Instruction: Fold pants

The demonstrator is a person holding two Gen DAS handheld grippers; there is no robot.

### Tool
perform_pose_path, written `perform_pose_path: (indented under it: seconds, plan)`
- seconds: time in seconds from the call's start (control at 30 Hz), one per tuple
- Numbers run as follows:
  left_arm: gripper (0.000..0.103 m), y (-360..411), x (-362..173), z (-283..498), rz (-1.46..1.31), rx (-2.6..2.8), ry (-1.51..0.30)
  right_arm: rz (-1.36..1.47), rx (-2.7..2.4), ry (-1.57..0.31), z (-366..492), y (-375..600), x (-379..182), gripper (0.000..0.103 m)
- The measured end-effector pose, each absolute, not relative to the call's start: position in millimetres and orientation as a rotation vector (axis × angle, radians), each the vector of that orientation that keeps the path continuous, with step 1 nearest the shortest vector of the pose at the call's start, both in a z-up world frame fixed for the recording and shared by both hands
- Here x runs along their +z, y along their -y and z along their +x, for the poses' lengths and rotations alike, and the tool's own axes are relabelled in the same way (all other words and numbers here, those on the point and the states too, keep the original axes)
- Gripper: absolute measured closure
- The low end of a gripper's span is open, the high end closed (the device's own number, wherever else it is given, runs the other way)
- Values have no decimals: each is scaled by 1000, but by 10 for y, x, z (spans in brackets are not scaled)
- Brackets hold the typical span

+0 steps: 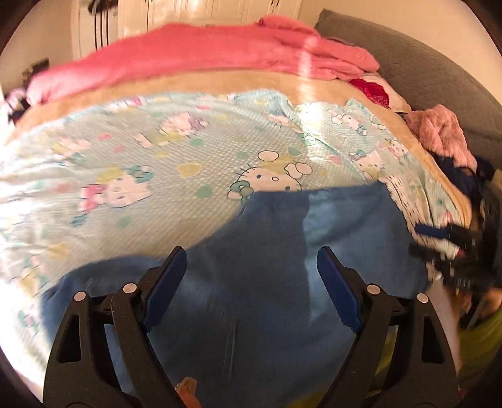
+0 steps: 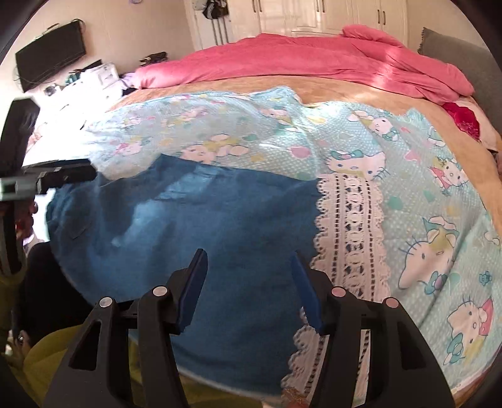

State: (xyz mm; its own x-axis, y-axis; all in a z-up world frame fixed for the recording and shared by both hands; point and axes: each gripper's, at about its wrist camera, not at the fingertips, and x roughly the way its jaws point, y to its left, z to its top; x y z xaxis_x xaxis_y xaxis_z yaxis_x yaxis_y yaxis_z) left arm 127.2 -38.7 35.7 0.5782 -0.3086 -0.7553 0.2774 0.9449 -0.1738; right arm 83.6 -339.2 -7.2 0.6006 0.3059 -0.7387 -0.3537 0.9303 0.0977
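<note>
Blue jeans (image 1: 282, 266) lie spread flat on a light blue cartoon-cat blanket (image 1: 157, 157) at the near edge of the bed. My left gripper (image 1: 251, 260) is open and empty, hovering just above the jeans. In the right wrist view the jeans (image 2: 188, 226) fill the lower left, next to the blanket's white lace border (image 2: 348, 226). My right gripper (image 2: 249, 263) is open and empty above the jeans' right part. The left gripper (image 2: 50, 179) shows at the left edge, and the right gripper (image 1: 445, 244) shows at the right edge of the left wrist view.
A pink duvet (image 2: 313, 59) is bunched along the far side of the bed. A grey headboard (image 1: 423, 72) stands at the right, with a fuzzy pink garment (image 1: 439, 131) and dark clothes beside it. A cluttered desk (image 2: 94, 78) and white wardrobes (image 2: 313, 15) stand beyond.
</note>
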Motion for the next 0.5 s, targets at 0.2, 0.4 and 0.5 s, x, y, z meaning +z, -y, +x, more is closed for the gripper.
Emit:
perform_pose_path:
  seconds: [0.2,0.4,0.5]
  plan:
    - [29,602,45,1925,0,-324,-979,14,351,-902,924,3601,-301,49]
    - [99,649,-205,2144,-68,-337,-1046,24,363,-889,914,3616,-337,49]
    - [103,694,-49,2105,-79,-371,-1008,12,370,-897,929,3605,-332,48]
